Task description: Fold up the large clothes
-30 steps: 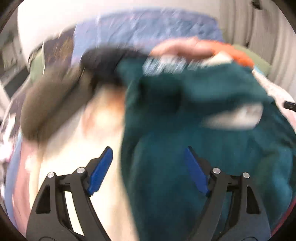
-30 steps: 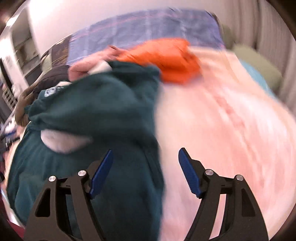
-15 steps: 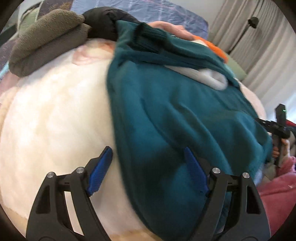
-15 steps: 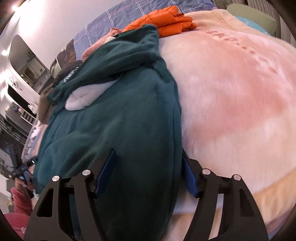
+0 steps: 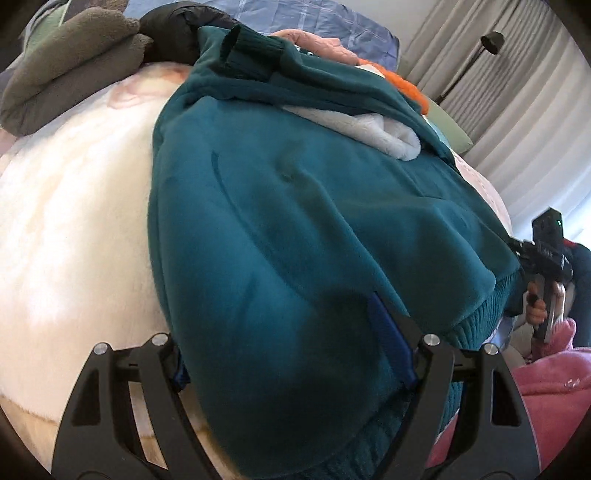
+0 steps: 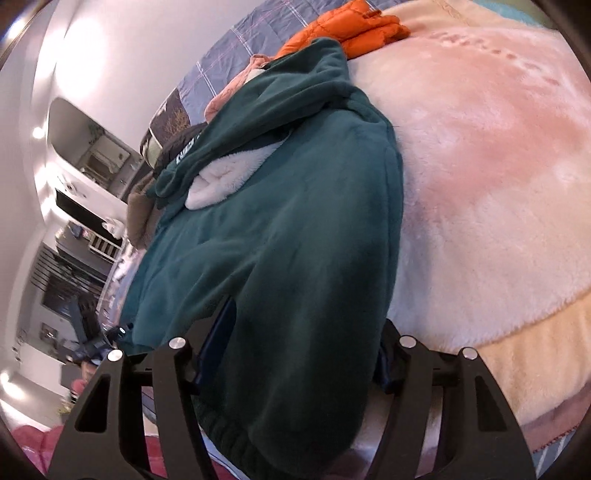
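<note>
Left wrist view: the left gripper (image 5: 291, 354) was spread wide around the teal sweatshirt's (image 5: 295, 221) hem. The right gripper (image 6: 306, 354) was closing around it.

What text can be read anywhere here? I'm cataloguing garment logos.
White print on the teal hoodie, at its folded sleeve: too blurred and cut off to read.
Raised lettering on the pink blanket, far edge: too faint to read.
Nothing else lettered shows.

blanket (image 6: 480, 184) right of hoodie (image 6: 277, 240) clear; orange jacket (image 6: 351, 26) blocks far end
</note>
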